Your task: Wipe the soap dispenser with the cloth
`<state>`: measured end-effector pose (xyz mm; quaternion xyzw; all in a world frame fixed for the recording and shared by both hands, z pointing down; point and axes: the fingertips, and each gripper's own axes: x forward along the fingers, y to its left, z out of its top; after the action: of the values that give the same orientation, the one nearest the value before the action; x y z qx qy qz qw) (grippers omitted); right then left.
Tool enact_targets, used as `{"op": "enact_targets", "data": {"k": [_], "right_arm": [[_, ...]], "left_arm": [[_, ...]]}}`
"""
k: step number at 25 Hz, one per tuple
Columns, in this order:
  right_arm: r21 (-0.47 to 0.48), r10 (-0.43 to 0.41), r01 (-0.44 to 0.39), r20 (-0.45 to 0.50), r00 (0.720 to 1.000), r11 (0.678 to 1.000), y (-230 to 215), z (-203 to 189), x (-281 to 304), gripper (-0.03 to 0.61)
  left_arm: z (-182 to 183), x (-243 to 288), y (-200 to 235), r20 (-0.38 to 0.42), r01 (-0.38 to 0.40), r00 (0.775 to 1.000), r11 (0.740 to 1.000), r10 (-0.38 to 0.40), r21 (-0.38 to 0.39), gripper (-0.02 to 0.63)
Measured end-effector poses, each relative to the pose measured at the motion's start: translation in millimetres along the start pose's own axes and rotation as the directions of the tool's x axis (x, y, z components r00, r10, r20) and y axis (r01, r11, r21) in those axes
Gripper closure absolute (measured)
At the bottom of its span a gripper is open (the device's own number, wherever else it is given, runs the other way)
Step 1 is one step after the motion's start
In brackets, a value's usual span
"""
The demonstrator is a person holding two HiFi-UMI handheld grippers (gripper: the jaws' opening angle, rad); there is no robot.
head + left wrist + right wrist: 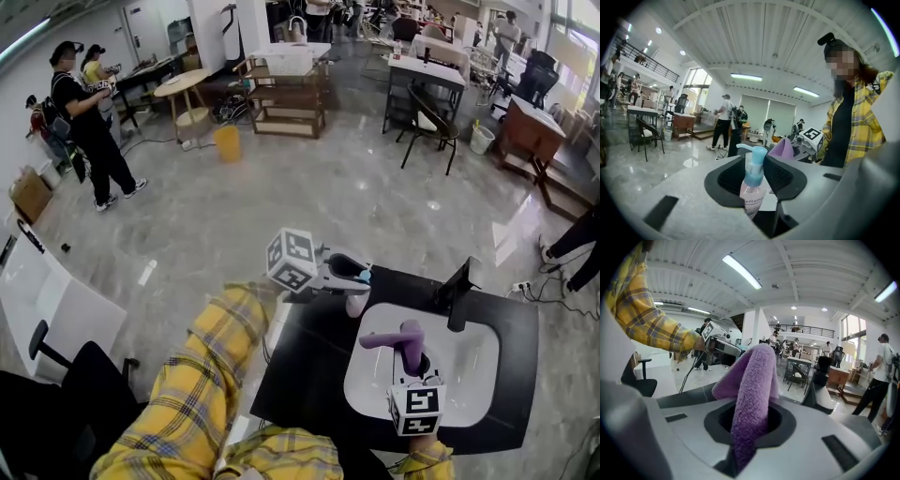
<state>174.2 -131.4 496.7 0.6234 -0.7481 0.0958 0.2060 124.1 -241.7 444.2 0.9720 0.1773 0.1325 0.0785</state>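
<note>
The soap dispenser (753,183), a pale pink bottle with a light-blue pump, stands upright between the black pads of my left gripper (754,180), which is shut on its body. From the head view the bottle (356,302) is at the far left rim of the white sink (469,380), under my left gripper (360,284). My right gripper (750,420) is shut on a purple cloth (752,390) that sticks up and folds over its jaws. The head view puts the cloth (398,339) over the basin, just right of the bottle and apart from it.
A black faucet (459,292) stands at the back of the sink, set in a black counter (300,370). People stand far left (89,122) on the grey floor. Tables, chairs and a yellow bin (227,142) lie beyond.
</note>
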Motion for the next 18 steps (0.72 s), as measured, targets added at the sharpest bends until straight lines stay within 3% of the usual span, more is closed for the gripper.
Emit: {"op": "enact_targets", "data": {"k": [5, 10, 14, 18], "right_arm": [[-0.018, 0.037, -0.036, 0.026, 0.999, 0.999, 10.1, 11.7, 12.3, 0.541], [-0.033, 0.07, -0.069, 0.045, 0.997, 0.997, 19.9, 23.3, 22.9, 0.541], [-0.043, 0.09, -0.087, 0.054, 0.995, 0.995, 25.2, 26.5, 28.0, 0.541], [-0.064, 0.098, -0.094, 0.061, 0.993, 0.994, 28.7, 30.6, 33.2, 0.541]], "left_arm": [[-1.0, 0.7, 3.9, -0.006, -0.156, 0.988, 0.988, 0.156, -0.017, 0.505], [-0.7, -0.8, 7.5, -0.032, -0.311, 0.95, 0.95, 0.31, -0.028, 0.511], [-1.2, -2.3, 8.7, -0.044, -0.435, 0.9, 0.9, 0.433, -0.045, 0.515], [-1.3, -8.2, 11.4, -0.065, -0.555, 0.832, 0.829, 0.551, -0.075, 0.518]]}}
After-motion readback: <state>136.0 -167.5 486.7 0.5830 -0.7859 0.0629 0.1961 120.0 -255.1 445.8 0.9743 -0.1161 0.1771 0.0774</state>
